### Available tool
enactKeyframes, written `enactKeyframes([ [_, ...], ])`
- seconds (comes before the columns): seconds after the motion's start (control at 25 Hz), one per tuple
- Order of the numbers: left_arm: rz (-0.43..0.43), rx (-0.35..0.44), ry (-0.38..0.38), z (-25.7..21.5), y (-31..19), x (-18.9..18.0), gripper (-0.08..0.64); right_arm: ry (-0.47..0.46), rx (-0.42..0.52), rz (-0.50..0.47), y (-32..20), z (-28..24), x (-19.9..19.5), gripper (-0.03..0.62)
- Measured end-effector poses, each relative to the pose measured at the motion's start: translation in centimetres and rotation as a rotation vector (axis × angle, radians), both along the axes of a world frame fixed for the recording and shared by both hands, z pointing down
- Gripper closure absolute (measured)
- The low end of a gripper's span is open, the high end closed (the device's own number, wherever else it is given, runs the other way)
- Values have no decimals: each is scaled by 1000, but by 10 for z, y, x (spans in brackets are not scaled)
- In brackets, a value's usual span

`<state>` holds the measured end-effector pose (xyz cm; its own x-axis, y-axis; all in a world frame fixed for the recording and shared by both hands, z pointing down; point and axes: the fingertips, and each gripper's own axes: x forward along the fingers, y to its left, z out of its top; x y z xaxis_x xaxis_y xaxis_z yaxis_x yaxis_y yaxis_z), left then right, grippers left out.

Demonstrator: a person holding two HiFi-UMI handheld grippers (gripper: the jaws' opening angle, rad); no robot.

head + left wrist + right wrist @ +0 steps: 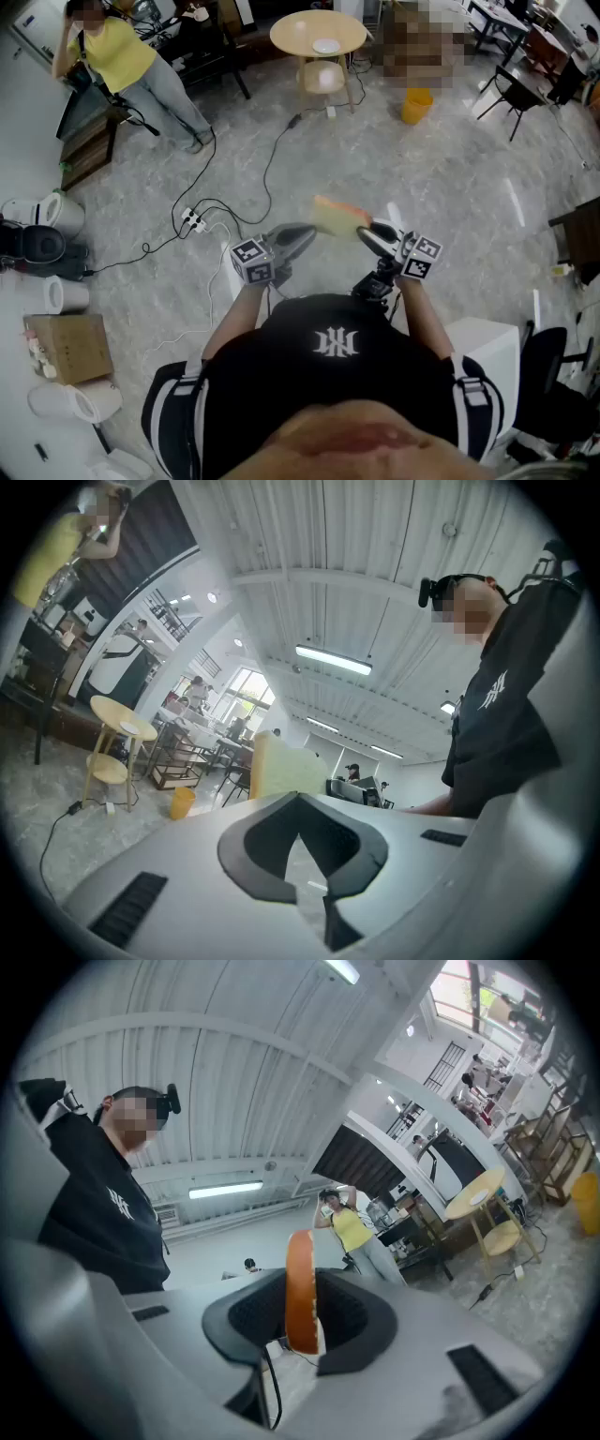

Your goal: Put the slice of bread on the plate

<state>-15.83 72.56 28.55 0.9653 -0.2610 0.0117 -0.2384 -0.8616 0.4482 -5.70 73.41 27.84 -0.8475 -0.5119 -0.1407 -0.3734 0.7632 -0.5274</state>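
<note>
Only an edge of the bread slice (301,1288) shows in the right gripper (364,232).

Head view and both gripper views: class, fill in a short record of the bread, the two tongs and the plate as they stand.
bread: slice of bread, on edge, held up in the air
right tongs: closed on the slice
left tongs: tips together, nothing between them, close to the slice; contact unclear
plate: white, on the round table across the room
task state: bread not yet on the plate
</note>
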Motion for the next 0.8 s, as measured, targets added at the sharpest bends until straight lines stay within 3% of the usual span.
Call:
enactKeyframes([
  [0.8, -24, 27, -8, -8, 32, 15, 552, 58, 20, -5, 20, -1, 16, 497],
])
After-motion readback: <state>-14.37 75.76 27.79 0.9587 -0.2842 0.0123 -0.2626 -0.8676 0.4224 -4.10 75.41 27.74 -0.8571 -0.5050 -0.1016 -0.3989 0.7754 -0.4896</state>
